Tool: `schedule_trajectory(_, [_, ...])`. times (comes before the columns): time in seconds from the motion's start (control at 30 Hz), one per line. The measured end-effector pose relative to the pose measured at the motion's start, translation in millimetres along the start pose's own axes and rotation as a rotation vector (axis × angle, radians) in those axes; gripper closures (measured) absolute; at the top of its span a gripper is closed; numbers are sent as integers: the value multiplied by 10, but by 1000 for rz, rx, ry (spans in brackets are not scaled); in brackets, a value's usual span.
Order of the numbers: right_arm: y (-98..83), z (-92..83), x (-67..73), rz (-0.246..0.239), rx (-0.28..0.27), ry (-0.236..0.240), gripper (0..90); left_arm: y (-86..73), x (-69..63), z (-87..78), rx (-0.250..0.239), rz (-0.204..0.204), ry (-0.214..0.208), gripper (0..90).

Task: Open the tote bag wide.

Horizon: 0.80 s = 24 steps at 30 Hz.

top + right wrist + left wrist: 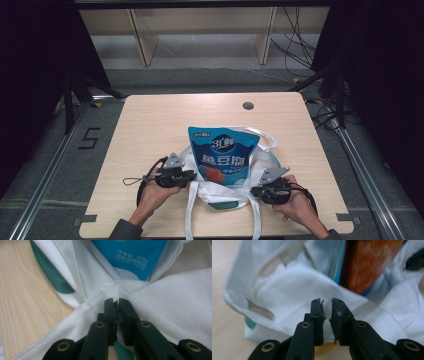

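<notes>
While the blue snack pouch (223, 155) stands partly inside the white tote bag (220, 192) near the table's (150, 125) front edge, both grippers work at the bag's mouth — one on each side of the pouch. To the pouch's left, the left gripper (187, 177) has its jaws nearly together, with a fold of the bag's white cloth (327, 315) pinched between the pads. To the pouch's right, the right gripper (256, 191) is closed just as narrowly on the bag's opposite rim (117, 312). Below the pouch, the bag's straps (190, 215) trail toward the table's front edge.
</notes>
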State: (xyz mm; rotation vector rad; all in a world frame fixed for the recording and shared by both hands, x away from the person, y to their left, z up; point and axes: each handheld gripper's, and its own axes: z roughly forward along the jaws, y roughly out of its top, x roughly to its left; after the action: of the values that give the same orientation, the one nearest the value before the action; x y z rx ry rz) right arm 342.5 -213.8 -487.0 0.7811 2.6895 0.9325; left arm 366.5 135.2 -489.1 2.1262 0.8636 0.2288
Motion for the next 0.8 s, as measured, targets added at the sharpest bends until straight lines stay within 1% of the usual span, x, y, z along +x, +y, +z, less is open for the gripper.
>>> schedule_trajectory(0.03, [-2,9,4,-3,-3,-2,853,-15,-4,-11,11,3,-8,784])
schedule_trajectory(0.07, [-5,14,1,-7,-3,-2,853,-25,-3,-20,28,28,-19,784])
schedule_trajectory(0.1, [-9,22,-7,-15,-7,-3,853,-51,3,16,31,20,15,773])
schedule_trajectory(0.13, [-3,33,-23,-18,-6,1,856,-60,18,36,49,35,35,784])
schedule_trajectory(0.17, [-3,41,-32,-24,-12,-2,858,-67,17,70,46,24,39,784])
schedule_trajectory(0.2, [-4,47,-28,-16,-12,13,861,-64,22,101,56,30,46,788])
schedule_trajectory(0.23, [-7,59,-32,-16,-17,14,869,-51,10,115,60,43,56,794])
schedule_trajectory(0.3, [-12,81,-49,-22,-19,-9,889,-43,3,129,64,53,71,802])
schedule_trajectory(0.33, [-8,91,-40,6,-14,-18,895,-41,10,142,63,54,77,805])
schedule_trajectory(0.37, [14,113,-67,-2,-9,-30,900,-37,24,155,60,55,84,805])
schedule_trajectory(0.4, [37,133,-87,-6,-4,-51,900,-14,62,185,60,55,111,807])
schedule_trajectory(0.43, [92,172,-140,-10,6,-67,900,3,86,205,62,56,123,815])
schedule_trajectory(0.47, [116,194,-171,-17,5,-83,900,27,125,231,56,52,133,816])
schedule_trajectory(0.5, [144,227,-216,-16,3,-102,900,52,159,250,59,59,149,817])
schedule_trajectory(0.53, [166,253,-241,4,2,-113,900,94,205,275,68,63,167,818])
schedule_trajectory(0.57, [212,289,-331,1,-1,-122,900,113,229,301,65,46,172,817])
schedule_trajectory(0.6, [237,313,-374,13,-12,-123,900,161,297,337,68,51,186,816])
schedule_trajectory(0.63, [293,360,-470,21,-13,-133,900,191,342,362,67,52,195,815])
schedule_trajectory(0.67, [330,398,-522,36,-17,-140,900,215,387,386,64,45,200,815])
schedule_trajectory(0.7, [367,425,-589,32,-18,-147,900,233,419,400,63,35,205,814])
schedule_trajectory(0.73, [393,450,-626,42,-23,-149,900,252,466,415,60,31,209,812])
schedule_trajectory(0.8, [445,506,-712,45,-35,-160,900,278,548,447,47,15,220,811])
